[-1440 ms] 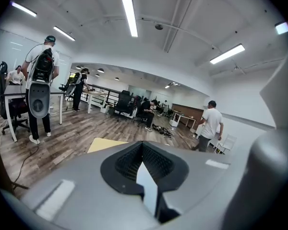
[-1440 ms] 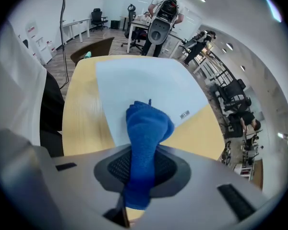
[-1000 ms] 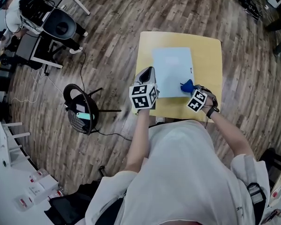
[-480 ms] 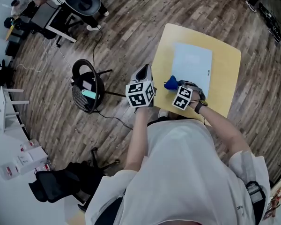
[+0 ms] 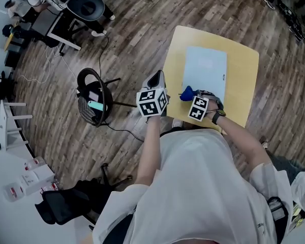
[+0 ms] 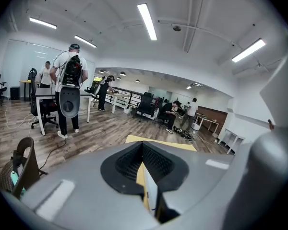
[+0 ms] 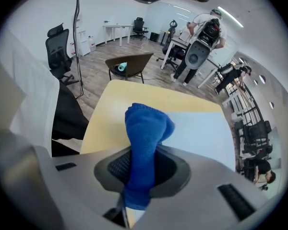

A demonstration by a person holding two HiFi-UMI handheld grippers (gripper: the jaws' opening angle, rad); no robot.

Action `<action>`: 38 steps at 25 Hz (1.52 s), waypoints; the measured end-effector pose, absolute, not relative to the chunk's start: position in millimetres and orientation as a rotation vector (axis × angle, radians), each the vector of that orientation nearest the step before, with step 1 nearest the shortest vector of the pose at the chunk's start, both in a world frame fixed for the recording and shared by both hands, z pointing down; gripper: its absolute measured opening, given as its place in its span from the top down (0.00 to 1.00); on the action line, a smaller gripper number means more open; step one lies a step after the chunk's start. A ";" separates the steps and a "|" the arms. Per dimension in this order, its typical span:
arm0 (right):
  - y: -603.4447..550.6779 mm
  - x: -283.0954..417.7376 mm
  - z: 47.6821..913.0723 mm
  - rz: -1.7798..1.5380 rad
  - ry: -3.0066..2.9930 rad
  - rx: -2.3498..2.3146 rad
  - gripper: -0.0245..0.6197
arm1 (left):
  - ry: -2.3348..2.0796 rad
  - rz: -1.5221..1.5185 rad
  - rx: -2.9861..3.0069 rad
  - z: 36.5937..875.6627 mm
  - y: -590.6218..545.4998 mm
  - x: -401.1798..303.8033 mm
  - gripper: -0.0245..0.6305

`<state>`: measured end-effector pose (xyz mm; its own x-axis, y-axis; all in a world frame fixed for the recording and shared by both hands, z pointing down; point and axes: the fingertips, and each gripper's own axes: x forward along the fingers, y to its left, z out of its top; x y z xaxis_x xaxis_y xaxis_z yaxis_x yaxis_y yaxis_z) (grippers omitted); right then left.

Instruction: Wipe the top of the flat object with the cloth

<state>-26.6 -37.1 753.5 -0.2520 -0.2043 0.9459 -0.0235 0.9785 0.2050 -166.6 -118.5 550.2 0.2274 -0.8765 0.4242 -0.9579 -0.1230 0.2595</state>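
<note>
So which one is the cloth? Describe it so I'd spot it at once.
Find the yellow table, then the pale blue flat sheet on it. At the sheet's near left corner, the right hand-held gripper is shut on the cloth: small, bunched and deep blue, far darker than the sheet.

The cloth [image 7: 144, 133] is a deep blue knit. The sheet [image 5: 205, 67] is pale blue and the table [image 5: 244, 80] under it yellow. The left gripper [image 6: 144, 153] and right gripper [image 7: 141, 164] are grey with a black ribbed lining. The left cube [image 5: 152, 103] and right cube [image 5: 198, 108] bear black squares on white. The floor [image 5: 142, 29] is grey-brown wood-grain planks. The shirt [image 5: 193, 187] is white.
</note>
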 end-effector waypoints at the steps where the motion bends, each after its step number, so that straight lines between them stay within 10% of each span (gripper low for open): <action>1: -37.2 -14.1 754.6 -0.152 -1.814 0.187 0.86 | -1.664 0.233 2.048 551.4 -121.3 -159.8 0.95; 18: -25.7 175.1 754.9 0.221 -1.676 0.621 0.86 | -1.321 0.333 2.310 550.4 -147.2 -24.9 0.95; 38: -188.8 96.2 399.4 0.144 -2.405 1.590 0.86 | -1.621 0.088 2.570 365.5 -193.6 -32.2 0.95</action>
